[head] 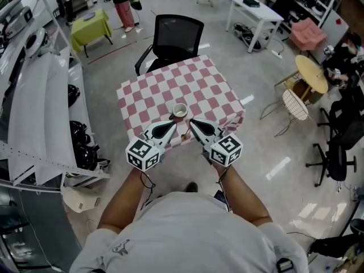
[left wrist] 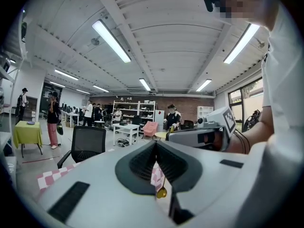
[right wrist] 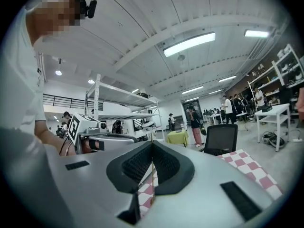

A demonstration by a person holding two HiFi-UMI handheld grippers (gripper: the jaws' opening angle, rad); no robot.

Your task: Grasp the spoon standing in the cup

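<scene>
A small white cup (head: 180,110) stands near the front of the pink-and-white checkered table (head: 199,84), and it looks empty. A thin gold spoon (head: 185,135) hangs bowl down between the two gripper tips at the table's front edge. In the right gripper view its handle (right wrist: 151,175) runs straight through the seam of my right gripper (right wrist: 152,144), which is shut on it. My left gripper (left wrist: 156,144) is shut with nothing in it, and the spoon's bowl (left wrist: 162,192) shows through the gap under its tips. Both grippers (head: 174,123) (head: 191,121) hover just short of the cup.
A black office chair (head: 173,36) stands behind the table. White racks (head: 34,124) line the left side. A round wooden table (head: 311,73) and wire chair (head: 294,104) are to the right. A white desk (head: 256,10) and several people are at the back.
</scene>
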